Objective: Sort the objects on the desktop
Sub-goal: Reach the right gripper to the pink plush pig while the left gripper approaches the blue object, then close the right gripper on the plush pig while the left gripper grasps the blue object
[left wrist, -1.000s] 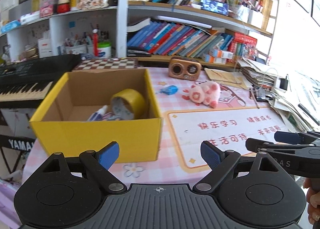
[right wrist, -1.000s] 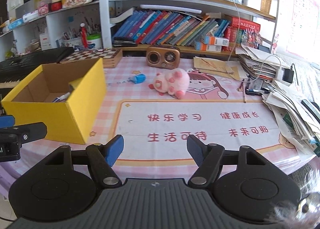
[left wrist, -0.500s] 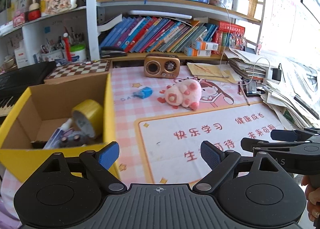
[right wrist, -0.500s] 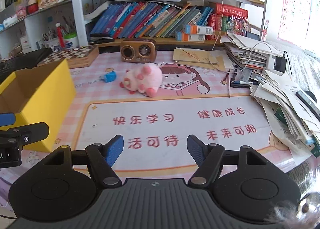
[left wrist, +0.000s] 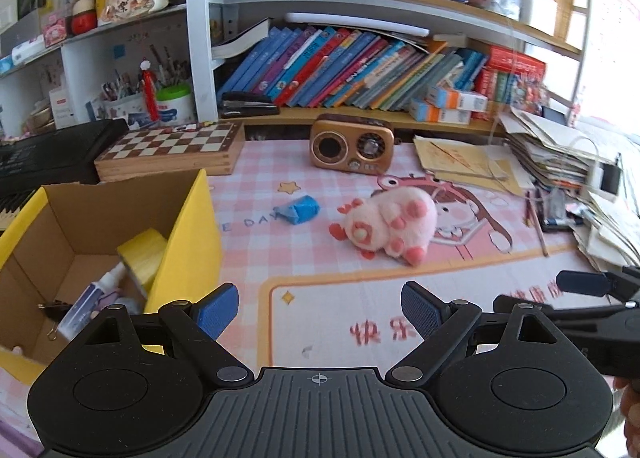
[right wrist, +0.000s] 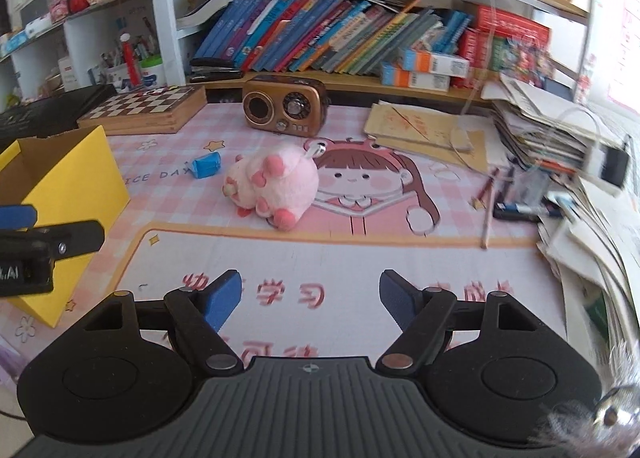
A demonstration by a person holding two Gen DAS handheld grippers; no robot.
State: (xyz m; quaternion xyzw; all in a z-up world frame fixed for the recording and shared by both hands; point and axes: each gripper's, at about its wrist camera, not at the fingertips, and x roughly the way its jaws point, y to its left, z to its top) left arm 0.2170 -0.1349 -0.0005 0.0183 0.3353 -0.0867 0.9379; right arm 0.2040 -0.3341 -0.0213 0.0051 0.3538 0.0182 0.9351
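Taking the yellow cardboard box [left wrist: 188, 242] as the landmark, the sorting looks partly done. Inside it already lie a roll of yellow tape [left wrist: 142, 254], a small white bottle [left wrist: 94, 300] and a black binder clip [left wrist: 54, 308]. Just right of the box, on the pink desk mat [left wrist: 320, 298], a blue pencil sharpener [left wrist: 298, 209] waits, and further right a pink plush pig [left wrist: 386, 228] lies on its side; both are well apart from the box and probably remain to be put away. The left gripper [left wrist: 318, 308] hangs over the mat beside the box, jaws wide apart and empty. The right gripper [right wrist: 310, 298], further right, has just been opening, with nothing between its jaws, facing the pig.
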